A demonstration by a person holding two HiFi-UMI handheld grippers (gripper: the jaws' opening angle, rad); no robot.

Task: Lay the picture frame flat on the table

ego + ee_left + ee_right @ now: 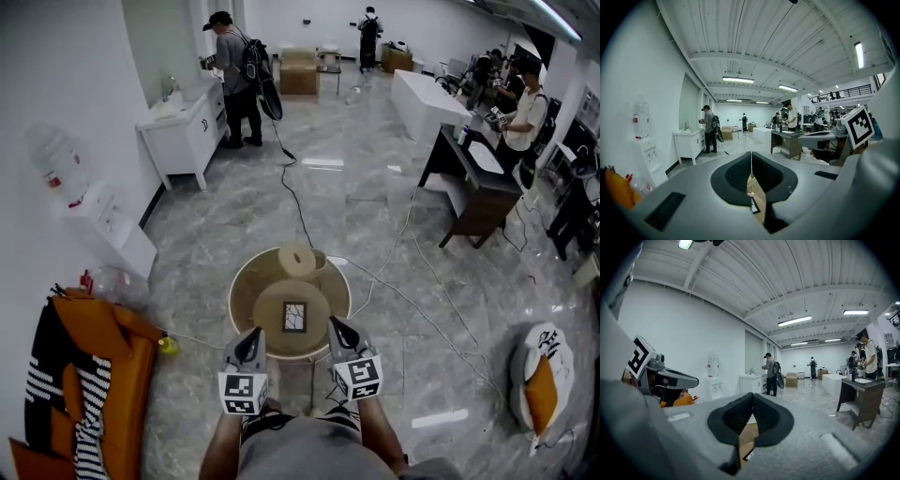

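Observation:
The picture frame (294, 316), small and dark-edged with a pale picture, lies flat on a round tan board on the round table (337, 281). Both grippers hover just in front of the table's near edge, apart from the frame. My left gripper (251, 339) is shut with nothing in it, and its black pads meet in the left gripper view (751, 157). My right gripper (335, 328) is also shut and empty (753, 398). Below the closed pads, each gripper view shows only a sliver of the tan table top (757, 188) (746, 434) and a corner of the frame (753, 205).
A tan cylinder (298, 260) stands at the table's far side. An orange chair with striped cloth (89, 375) is at the left, and a cushion (542, 384) lies on the floor at the right. Cables (295, 202) cross the marble floor. People stand far back by a white cabinet (183, 131) and a dark desk (478, 183).

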